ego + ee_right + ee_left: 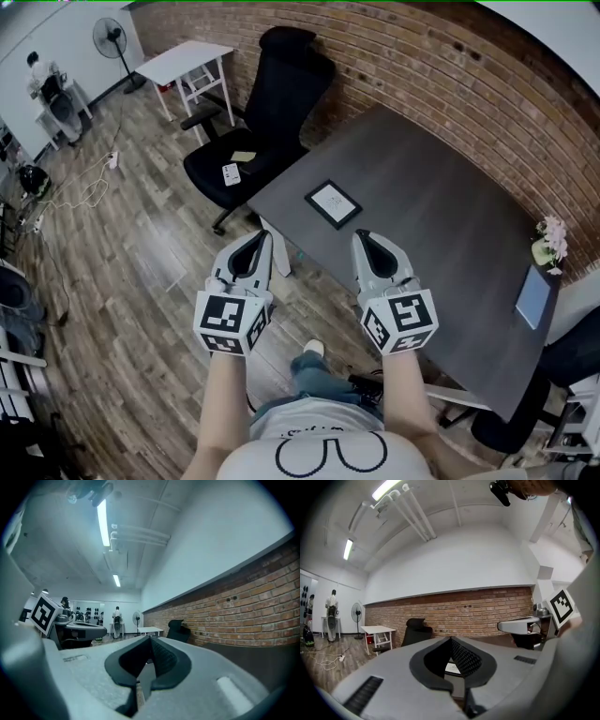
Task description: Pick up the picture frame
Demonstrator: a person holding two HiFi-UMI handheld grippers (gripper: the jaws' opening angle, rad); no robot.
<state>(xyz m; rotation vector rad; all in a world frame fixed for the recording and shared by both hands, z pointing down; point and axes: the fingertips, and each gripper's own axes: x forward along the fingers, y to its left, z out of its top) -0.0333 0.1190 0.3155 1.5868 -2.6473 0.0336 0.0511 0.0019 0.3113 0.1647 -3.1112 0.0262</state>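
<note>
The picture frame (pixel 333 203), black-edged with a white print, lies flat near the left corner of the dark table (pixel 431 187). Both grippers hover level in front of the table's near edge, a short way short of the frame. My left gripper (pixel 262 236) is shut and holds nothing; in the left gripper view a sliver of the picture frame (pixel 452 668) shows past its closed tips. My right gripper (pixel 362 236) is also shut and empty, off the frame's near right side. The right gripper view shows only its own closed jaws and the room.
A black office chair (pixel 265 117) stands at the table's left end. A flower vase (pixel 548 244) and a blue notebook (pixel 533 298) sit at the table's right end. The brick wall (pixel 412 66) runs behind. A white side table (pixel 187 62), a fan (pixel 111 37) and a person (pixel 42 75) are far left.
</note>
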